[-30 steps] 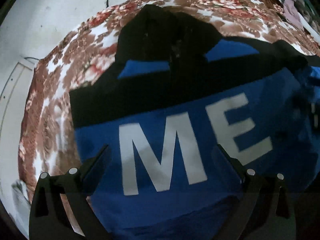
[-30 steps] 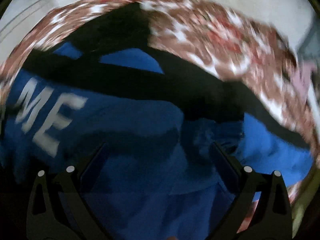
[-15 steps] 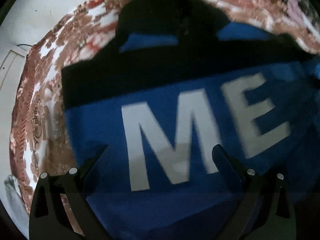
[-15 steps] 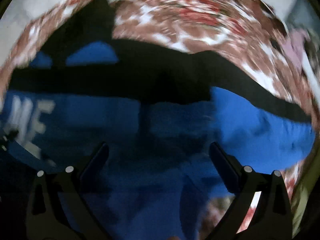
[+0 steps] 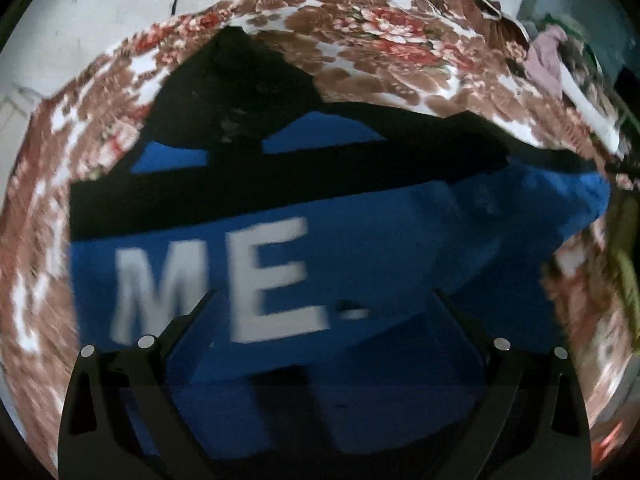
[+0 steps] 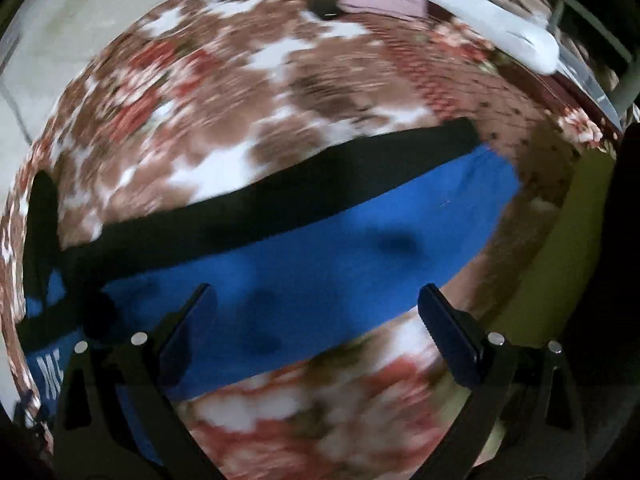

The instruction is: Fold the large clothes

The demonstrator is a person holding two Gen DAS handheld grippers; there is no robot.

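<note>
A large blue and black hoodie point(image 5: 360, 232) with white letters "ME." lies spread on a floral bedsheet point(image 5: 380, 48). Its black hood point(image 5: 232, 96) points to the far side. My left gripper point(image 5: 324, 304) is open and empty, hovering over the blue chest near the letters. In the right wrist view the hoodie's blue and black sleeve point(image 6: 320, 248) stretches out to the right across the sheet point(image 6: 240, 92). My right gripper point(image 6: 316, 300) is open and empty above that sleeve.
A pink garment point(image 5: 548, 60) and a white object point(image 6: 492, 20) lie at the far right of the bed. A small black item point(image 6: 326, 8) lies on the sheet. A yellow-green cloth point(image 6: 560, 248) is at the right. Pale floor point(image 5: 100, 12) lies beyond the bed.
Both grippers have swung to the right. The left view shifted from the "ME" letters toward the right sleeve. The right view moved off the chest to the outstretched sleeve.
</note>
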